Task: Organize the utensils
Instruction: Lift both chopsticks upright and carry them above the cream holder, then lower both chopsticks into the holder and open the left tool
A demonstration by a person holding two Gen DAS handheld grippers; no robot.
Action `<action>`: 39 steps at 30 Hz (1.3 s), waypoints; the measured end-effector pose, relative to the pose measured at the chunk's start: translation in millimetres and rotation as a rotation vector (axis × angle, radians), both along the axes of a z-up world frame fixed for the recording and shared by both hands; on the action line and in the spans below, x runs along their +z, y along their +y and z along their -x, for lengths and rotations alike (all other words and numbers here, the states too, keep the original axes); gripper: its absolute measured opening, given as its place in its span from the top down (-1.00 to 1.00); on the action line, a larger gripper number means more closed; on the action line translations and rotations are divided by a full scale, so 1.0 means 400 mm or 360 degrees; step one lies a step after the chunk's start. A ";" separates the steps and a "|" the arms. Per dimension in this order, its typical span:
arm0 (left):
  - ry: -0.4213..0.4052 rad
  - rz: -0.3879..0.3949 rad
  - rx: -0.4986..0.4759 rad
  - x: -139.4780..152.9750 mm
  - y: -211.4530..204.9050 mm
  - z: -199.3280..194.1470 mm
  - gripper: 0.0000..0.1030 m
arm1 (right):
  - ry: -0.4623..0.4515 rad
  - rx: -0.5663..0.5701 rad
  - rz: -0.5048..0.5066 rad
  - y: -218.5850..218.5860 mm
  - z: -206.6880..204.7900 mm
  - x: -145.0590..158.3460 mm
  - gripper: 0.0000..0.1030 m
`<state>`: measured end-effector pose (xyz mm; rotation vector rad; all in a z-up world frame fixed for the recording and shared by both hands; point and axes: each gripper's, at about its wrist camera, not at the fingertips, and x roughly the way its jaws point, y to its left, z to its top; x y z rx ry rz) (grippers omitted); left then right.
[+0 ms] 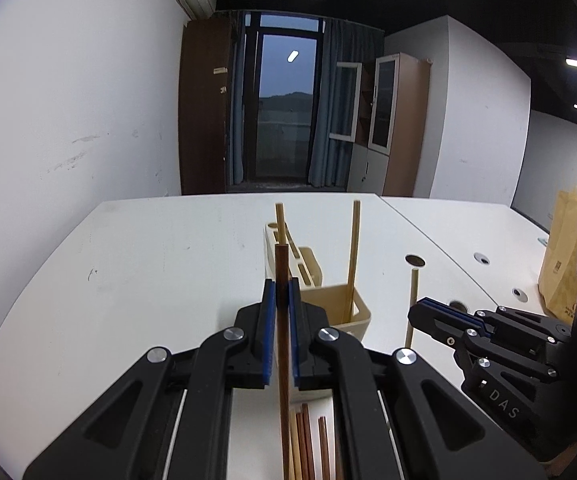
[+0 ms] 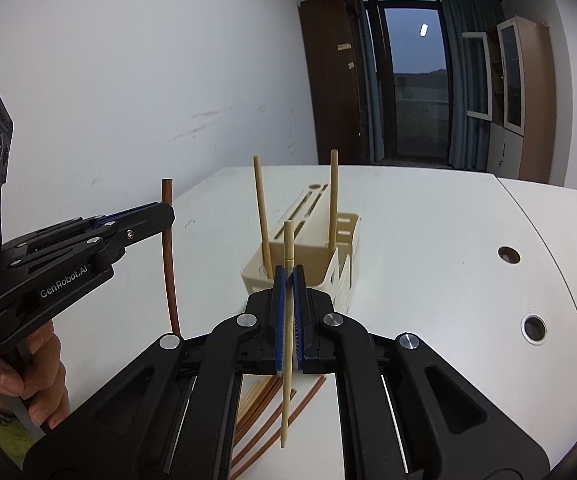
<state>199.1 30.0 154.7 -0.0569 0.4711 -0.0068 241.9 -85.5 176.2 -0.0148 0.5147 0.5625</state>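
Left gripper (image 1: 282, 300): jaws were closed on a dark chopstick (image 1: 283, 344), which stood upright between the blue pads.
Dark chopstick axis: it ran vertical, its lower end clear of the loose chopsticks (image 1: 308, 440) lying on the table (image 1: 148, 260).
Utensil holder (image 1: 320, 280): it stood on the table just ahead and slightly right of the left gripper; two light chopsticks already stood in it.
Right gripper (image 2: 289, 280): jaws were clamped on a light chopstick (image 2: 287, 320), also held vertical.
Holder bearing: it lay straight ahead of the right gripper.
Nearer tool: the two appeared about equally close.
Next move (judged): carry forward, then lower into the open compartment.
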 end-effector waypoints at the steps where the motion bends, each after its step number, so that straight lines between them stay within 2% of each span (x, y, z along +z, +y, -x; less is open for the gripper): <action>1: -0.0018 -0.0005 0.0007 0.003 -0.001 -0.004 0.88 | -0.0008 -0.0007 0.0001 0.000 -0.006 0.003 0.93; 7: -0.0075 -0.0031 0.0001 0.014 -0.016 -0.023 0.88 | -0.0087 -0.0001 -0.0014 0.001 -0.028 0.026 0.93; 12: -0.0195 0.0000 0.0009 0.049 -0.013 -0.018 0.88 | -0.0172 0.0019 -0.0057 0.001 -0.038 0.051 0.93; 14: -0.0260 -0.0038 0.0054 0.066 -0.016 -0.010 0.88 | -0.0203 0.0035 -0.0076 0.001 -0.039 0.058 0.93; 18: -0.0380 -0.0019 0.0070 0.099 -0.018 0.015 0.88 | -0.0285 0.0045 -0.0115 0.000 -0.042 0.077 0.93; 27: -0.0742 -0.0136 0.0148 0.151 -0.058 0.092 0.88 | -0.0481 0.0058 -0.0274 -0.020 -0.035 0.114 0.93; 34: -0.0951 -0.0039 0.0199 0.174 -0.045 0.116 0.88 | -0.0641 0.0009 -0.0386 -0.048 -0.029 0.132 0.93; 39: -0.1065 0.0031 0.0152 0.180 -0.051 0.123 0.88 | -0.0703 -0.0008 -0.0414 -0.053 -0.047 0.134 0.93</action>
